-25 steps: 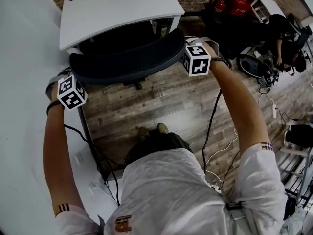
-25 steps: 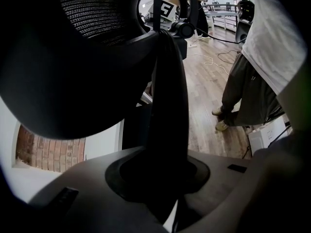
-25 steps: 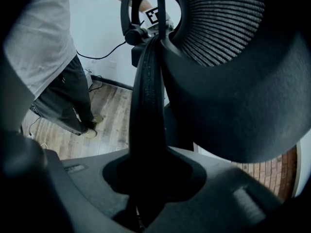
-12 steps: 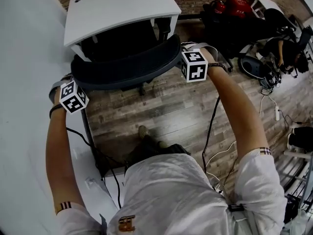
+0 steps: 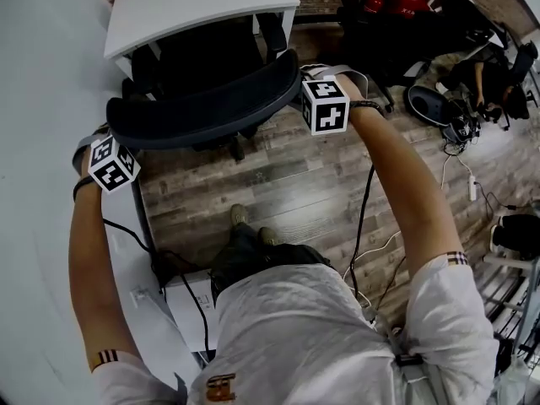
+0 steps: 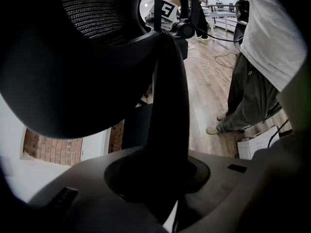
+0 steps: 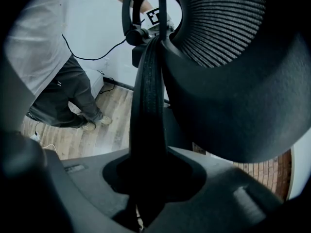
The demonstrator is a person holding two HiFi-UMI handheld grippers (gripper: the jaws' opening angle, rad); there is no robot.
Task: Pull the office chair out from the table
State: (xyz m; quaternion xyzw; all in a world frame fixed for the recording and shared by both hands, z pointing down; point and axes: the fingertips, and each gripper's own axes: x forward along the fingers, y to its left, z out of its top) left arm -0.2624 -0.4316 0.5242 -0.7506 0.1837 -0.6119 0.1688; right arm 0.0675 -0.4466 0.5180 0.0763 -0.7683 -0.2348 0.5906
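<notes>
The black office chair stands in front of the white table, its curved mesh backrest facing me in the head view. My left gripper is shut on the backrest's left end. My right gripper is shut on its right end. In the left gripper view the backrest's dark rim runs up from between the jaws of the left gripper. The right gripper view shows the same rim rising out of the right gripper. The seat and base are mostly hidden under the backrest.
Wood floor lies between me and the chair, with my shoes on it. Cables trail on the right, and a white box sits low on the left by a white wall. Black bags and another person are at the upper right.
The chair has rolled out from under the table toward me with both grippers still shut on the backrest. My hands and feet have moved back with it.
</notes>
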